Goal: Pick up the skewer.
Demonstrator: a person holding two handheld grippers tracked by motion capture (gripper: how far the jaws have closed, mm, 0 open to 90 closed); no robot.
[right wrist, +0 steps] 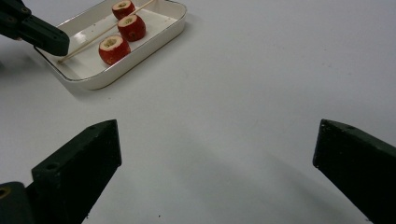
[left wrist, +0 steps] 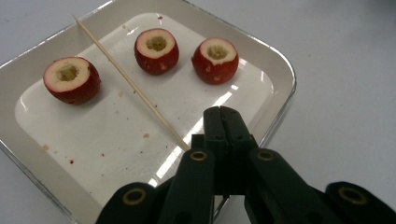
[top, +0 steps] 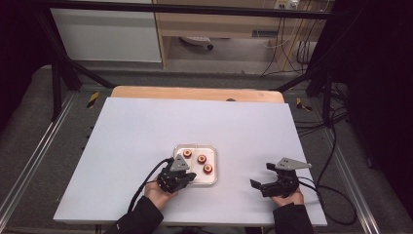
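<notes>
White table top (top: 146,131) with a wooden strip (top: 195,92) along its far edge; cables (top: 336,146) right of it

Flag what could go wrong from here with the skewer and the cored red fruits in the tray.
1. The left gripper is shut on just the near tip of the skewer; the thin stick could pivot, slip or snap when lifted.
2. The skewer lies between the fruits, so swinging it may knock or roll them.
3. The tray isn't held; the right gripper stands open and apart, so it could slide.
</notes>
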